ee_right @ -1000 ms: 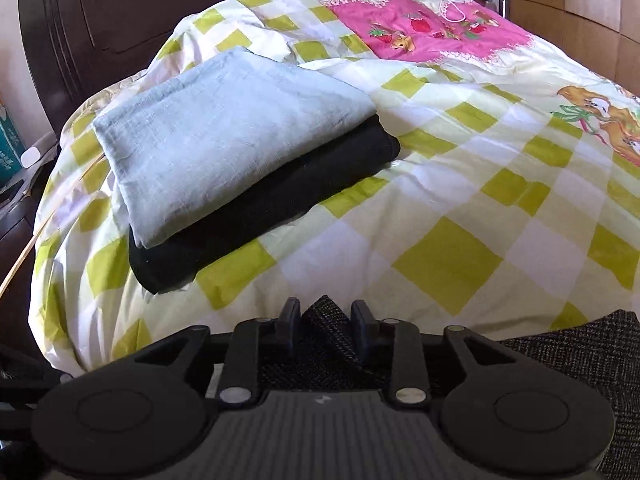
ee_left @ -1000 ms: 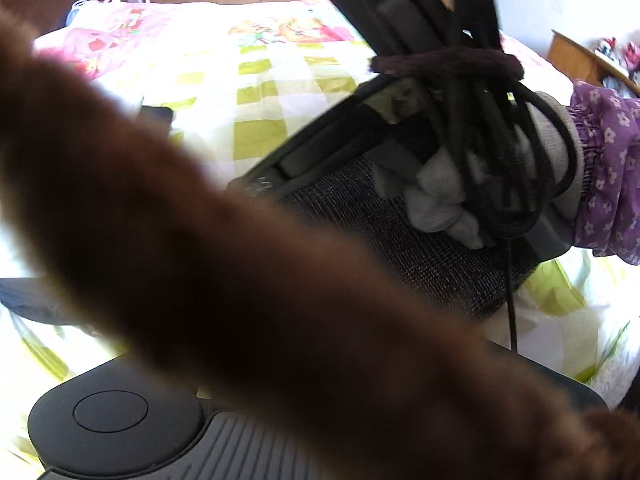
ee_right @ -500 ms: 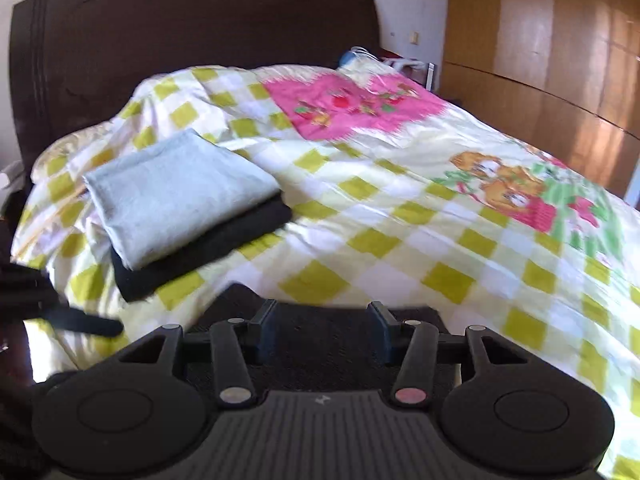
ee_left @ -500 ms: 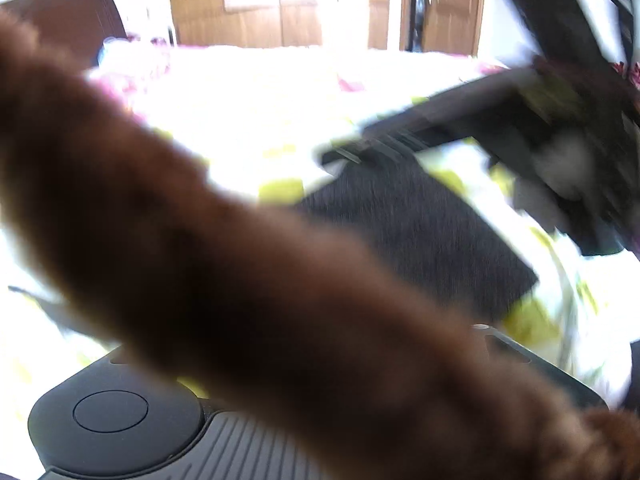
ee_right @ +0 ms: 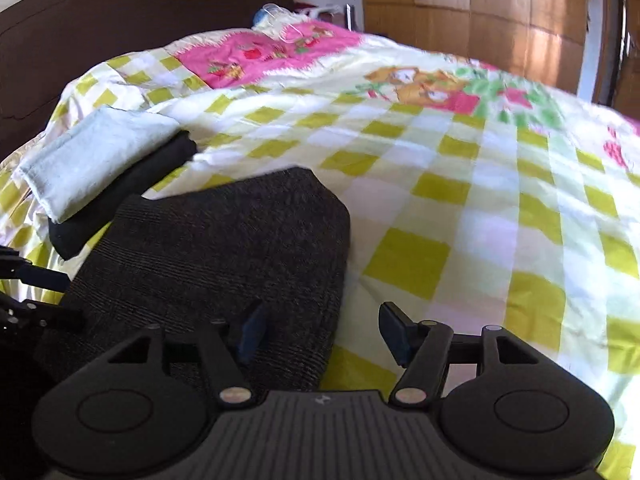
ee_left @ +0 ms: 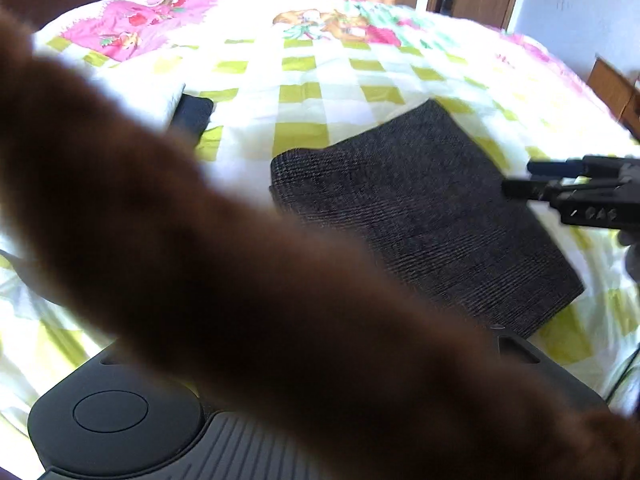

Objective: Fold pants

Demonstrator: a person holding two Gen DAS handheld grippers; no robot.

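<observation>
The folded pants [ee_right: 224, 256] lie flat on the bed [ee_right: 460, 208], just ahead of the right gripper [ee_right: 320, 334]; its jaws are opening, nothing pinched. The left gripper [ee_right: 24, 292], beside the pants' left edge, is also opening, empty.

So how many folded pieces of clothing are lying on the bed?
3: the dark grey pants near the grippers, and a pale folded piece stacked on a black one toward the headboard. Something brown and blurred blocks part of the left view, so more may be hidden.

Pants [ee_right: 224, 248] were a coarse, nubby dark weave, bedspread [ee_right: 460, 208] smooth cotton-looking cloth, headboard [ee_right: 140, 12] behind it matt dark wood.
</observation>
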